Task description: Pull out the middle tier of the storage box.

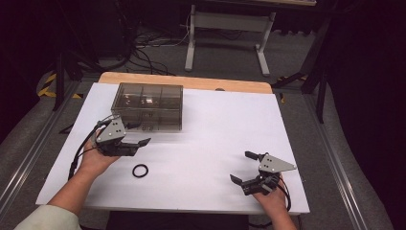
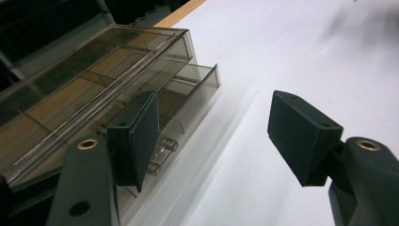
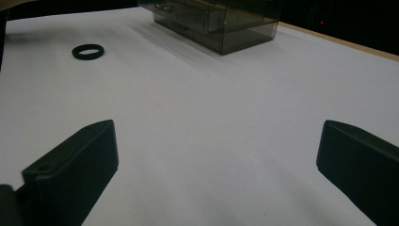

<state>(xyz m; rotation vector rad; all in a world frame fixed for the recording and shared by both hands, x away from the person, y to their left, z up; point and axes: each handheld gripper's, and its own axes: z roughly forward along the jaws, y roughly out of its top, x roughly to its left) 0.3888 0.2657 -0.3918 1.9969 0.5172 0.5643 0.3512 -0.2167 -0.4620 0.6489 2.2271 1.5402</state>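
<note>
So drawer [image 2: 188, 89] of box [image 1: 147, 105] looks pulled out, left gripper [image 1: 135, 135] jaws apart, empty, beside it. Ring [image 1: 140, 170] on counter [image 1: 206, 139] at 6 o'clock of box, probably next. Right gripper [image 1: 245, 167] jaws apart, idle.

my work table in a dim room

i'm at a table [image 1: 225, 124] covered by a white sheet, its pale wooden edge [image 1: 191, 82] showing at the far side. beyond it the grey floor [image 1: 225, 60] carries a tangle of black cables [image 1: 148, 45] and the white metal legs of another bench [image 1: 229, 28]. yellow and black hazard tape [image 1: 48, 85] marks the floor at the left. metal rails [image 1: 28, 153] run along both sides, and the far corners are dark.
</note>
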